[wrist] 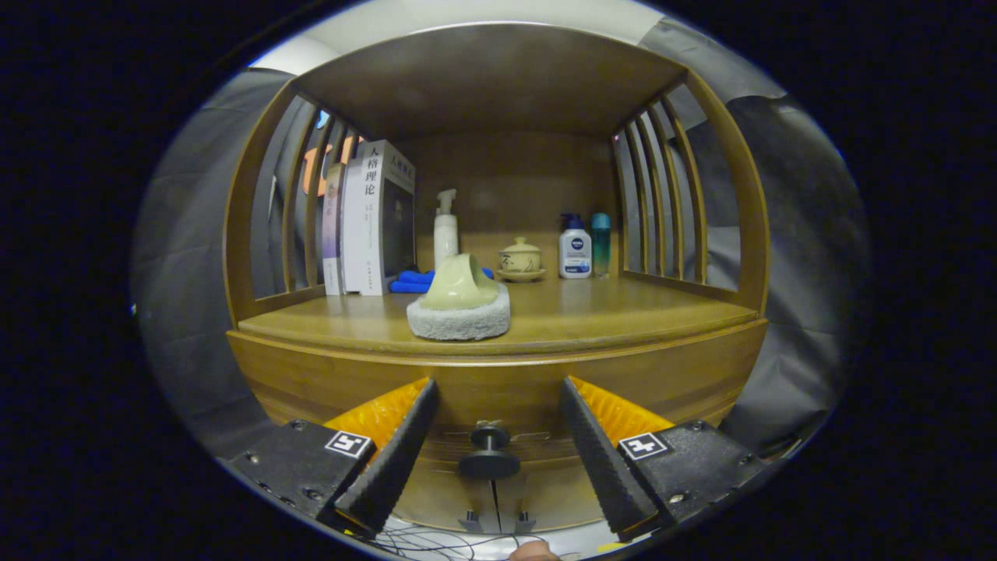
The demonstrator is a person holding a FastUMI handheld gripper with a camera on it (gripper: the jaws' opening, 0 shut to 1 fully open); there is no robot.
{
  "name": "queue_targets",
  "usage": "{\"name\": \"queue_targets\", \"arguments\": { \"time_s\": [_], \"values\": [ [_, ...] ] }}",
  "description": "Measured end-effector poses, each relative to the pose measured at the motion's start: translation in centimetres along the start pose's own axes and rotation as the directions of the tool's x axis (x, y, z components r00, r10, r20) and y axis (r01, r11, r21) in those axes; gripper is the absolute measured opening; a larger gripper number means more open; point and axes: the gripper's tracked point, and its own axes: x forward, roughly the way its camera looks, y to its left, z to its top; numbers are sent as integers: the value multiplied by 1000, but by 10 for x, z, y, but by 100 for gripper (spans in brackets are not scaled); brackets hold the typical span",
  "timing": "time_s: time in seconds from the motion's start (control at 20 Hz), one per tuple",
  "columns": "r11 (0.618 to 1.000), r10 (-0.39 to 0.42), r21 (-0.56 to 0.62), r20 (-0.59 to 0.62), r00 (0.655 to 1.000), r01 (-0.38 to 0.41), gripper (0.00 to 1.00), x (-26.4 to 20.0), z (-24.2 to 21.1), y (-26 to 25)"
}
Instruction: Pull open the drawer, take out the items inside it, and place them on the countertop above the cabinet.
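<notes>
Wooden cabinet [498, 382] fills my view, set against the booth's dark cloth wall. I have the gripper [498, 444] facing its front with the jaws spread wide and holding nothing. Between them, touching neither finger, sits the dark round drawer knob [489, 460] on the drawer [498, 483] front, which looks closed as far as I can tell; whatever lies inside is hidden from me.

Just beyond the jaws and above the drawer is the desk [623, 315], the wooden top of the cabinet, roofed over and fenced with slatted sides. Near its front edge rests a scrubbing pad [459, 308] with a pale green handle on a white base, lying flat. Behind it I see a blue cloth [413, 280], partly hidden by the pad. To the left stand several books [366, 222], upright against the slats. Toward the back wall I make out a white pump bottle [445, 230], a small lidded cup [520, 257] on a saucer, a white lotion bottle [575, 249] with a blue pump, and a teal bottle [600, 241] just beside it.

Below the jaws some thin cables [452, 538] trail, and a fingertip [533, 552] shows.
</notes>
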Motion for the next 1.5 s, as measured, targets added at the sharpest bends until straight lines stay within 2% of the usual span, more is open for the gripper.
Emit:
{"name": "queue_targets", "arguments": {
  "time_s": [0.8,0.95,1.2,1.5],
  "values": [
    [1000,10,13,25,1000,-10,100,-8,7,2],
    [1000,7,-17,50,999,-6,100,-29,15,1],
    [999,44,1,60,997,-44,100,-73,14,10],
    [999,44,-2,85,995,-44,100,-133,21,8]
  ]
}}
